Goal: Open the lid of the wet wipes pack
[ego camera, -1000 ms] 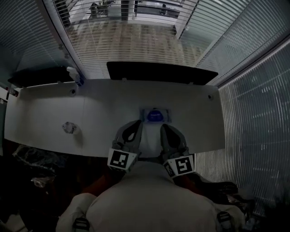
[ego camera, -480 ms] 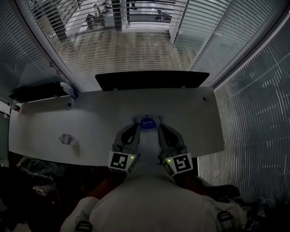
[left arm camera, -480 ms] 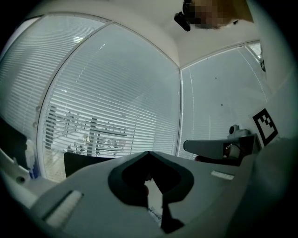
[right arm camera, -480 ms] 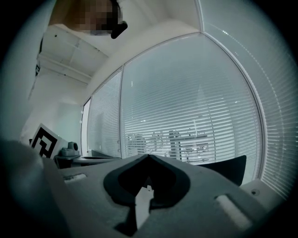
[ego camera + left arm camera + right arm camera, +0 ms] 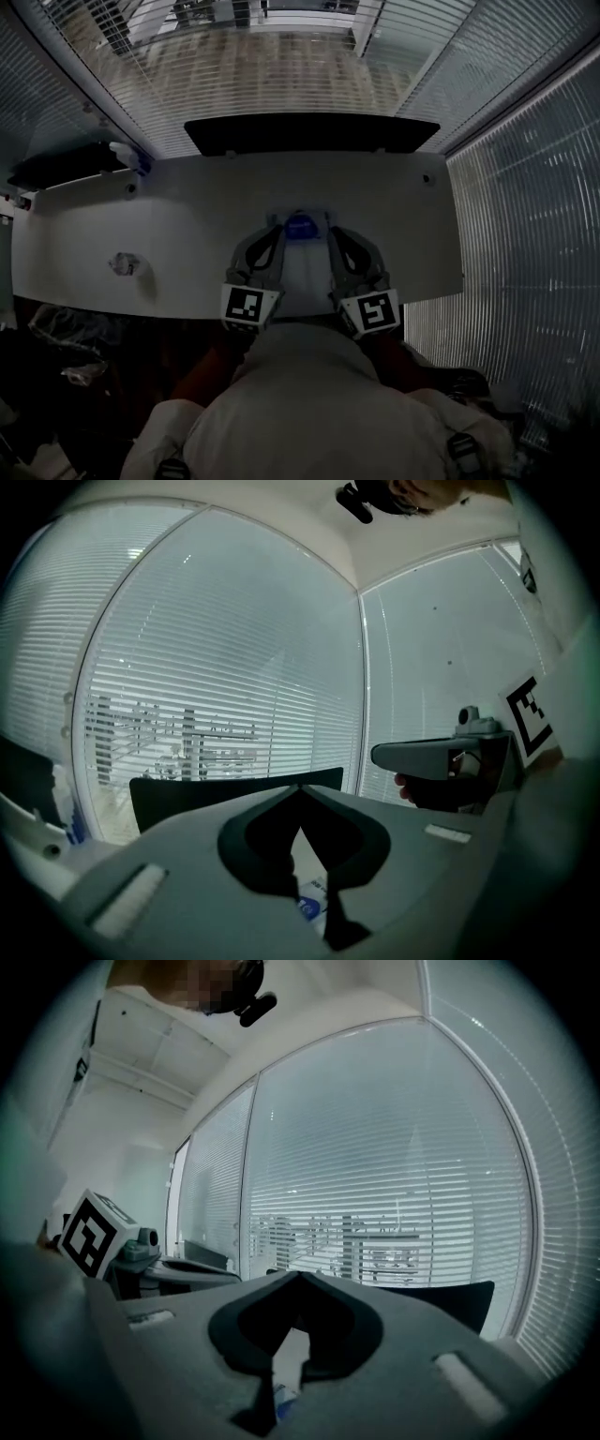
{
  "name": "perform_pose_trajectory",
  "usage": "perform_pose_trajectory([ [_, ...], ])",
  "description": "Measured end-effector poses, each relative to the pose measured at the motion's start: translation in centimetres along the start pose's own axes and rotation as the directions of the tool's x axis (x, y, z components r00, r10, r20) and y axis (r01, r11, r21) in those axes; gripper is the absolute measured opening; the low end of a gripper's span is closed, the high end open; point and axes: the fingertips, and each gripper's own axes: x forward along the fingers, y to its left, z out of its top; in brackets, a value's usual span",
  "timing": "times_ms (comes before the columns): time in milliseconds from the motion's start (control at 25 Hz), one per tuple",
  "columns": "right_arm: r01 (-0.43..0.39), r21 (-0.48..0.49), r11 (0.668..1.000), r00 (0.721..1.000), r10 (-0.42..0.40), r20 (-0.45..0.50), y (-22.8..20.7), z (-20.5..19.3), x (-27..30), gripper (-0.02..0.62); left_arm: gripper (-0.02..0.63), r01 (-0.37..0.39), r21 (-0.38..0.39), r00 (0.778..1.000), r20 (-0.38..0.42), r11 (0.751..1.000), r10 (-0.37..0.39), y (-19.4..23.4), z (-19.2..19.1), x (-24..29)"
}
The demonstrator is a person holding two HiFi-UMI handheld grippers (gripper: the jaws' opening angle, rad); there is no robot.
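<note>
The wet wipes pack (image 5: 302, 226), white with a blue lid, lies flat on the white table (image 5: 187, 225) straight ahead of me. My left gripper (image 5: 278, 232) is just left of it and my right gripper (image 5: 330, 232) just right, the tips level with the pack's near corners; I cannot tell if they touch it. Both point almost level. The left gripper (image 5: 299, 787) has its tips meeting, and a bit of the pack (image 5: 314, 907) shows below them. The right gripper (image 5: 300, 1275) is shut too, with a sliver of the pack (image 5: 282, 1397) beneath. Neither holds anything.
A black chair back (image 5: 309, 134) stands behind the table's far edge. A crumpled scrap (image 5: 122, 264) lies at the table's left, and a white bottle (image 5: 128, 155) stands at the far left corner. Glass walls with blinds close in behind and to the right.
Both grippers have moved forward over the table, from short of the pack to either side of it. Their jaws stayed shut.
</note>
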Motion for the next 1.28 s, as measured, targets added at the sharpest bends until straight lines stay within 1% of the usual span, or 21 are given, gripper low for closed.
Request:
perform_pose_trajectory([
  [120, 0.005, -0.017, 1.0, 0.999, -0.006, -0.034, -1.0, -1.2, 0.5, 0.0, 0.003, -0.014, -0.013, 1.0, -0.02, 1.0, 0.014, 0.9, -1.4, 0.4],
  [280, 0.003, -0.044, 0.999, 0.995, -0.007, -0.102, -2.2, -3.8, 1.7, 0.0, 0.003, -0.027, -0.029, 0.999, -0.047, 0.999, 0.026, 2.1, -3.9, 1.5],
  [440, -0.039, -0.065, 0.997, 0.984, 0.027, -0.178, -2.2, -6.7, 2.4, 0.001, 0.003, -0.036, -0.054, 0.992, -0.12, 0.998, 0.03, 2.4, -6.4, 2.1],
  [520, -0.063, -0.073, 0.995, 0.975, 0.046, -0.217, -1.8, -8.2, 2.6, 0.001, 0.003, -0.041, -0.069, 0.987, -0.16, 0.997, 0.03, 2.5, -8.2, 2.2],
  [680, -0.105, -0.099, 0.99, 0.964, 0.076, -0.256, -1.6, -10.6, 4.5, 0.001, 0.002, -0.033, -0.069, 0.98, -0.196, 0.997, 0.019, 3.6, -11.8, 3.6],
  [760, -0.131, -0.113, 0.985, 0.955, 0.094, -0.282, -1.4, -11.8, 5.2, 0.002, 0.003, -0.035, -0.077, 0.975, -0.222, 0.996, 0.017, 3.8, -13.3, 4.1],
  [880, -0.158, -0.155, 0.975, 0.94, 0.1, -0.328, -1.1, -13.6, 6.0, 0.002, 0.003, -0.038, -0.101, 0.968, -0.249, 0.994, 0.012, 4.1, -15.3, 4.9],
  [1000, -0.201, -0.194, 0.96, 0.922, 0.118, -0.37, -0.7, -15.8, 7.0, 0.002, 0.003, -0.057, -0.106, 0.96, -0.278, 0.993, 0.026, 5.1, -17.1, 5.3],
  [1160, -0.231, -0.209, 0.95, 0.903, 0.13, -0.409, -1.3, -18.0, 8.1, 0.002, 0.003, -0.074, -0.118, 0.947, -0.32, 0.99, 0.033, 5.7, -19.1, 7.0],
  [1280, -0.26, -0.231, 0.937, 0.883, 0.134, -0.45, -1.4, -19.6, 8.8, 0.002, 0.003, -0.082, -0.124, 0.932, -0.36, 0.989, 0.033, 6.0, -20.7, 7.7],
])
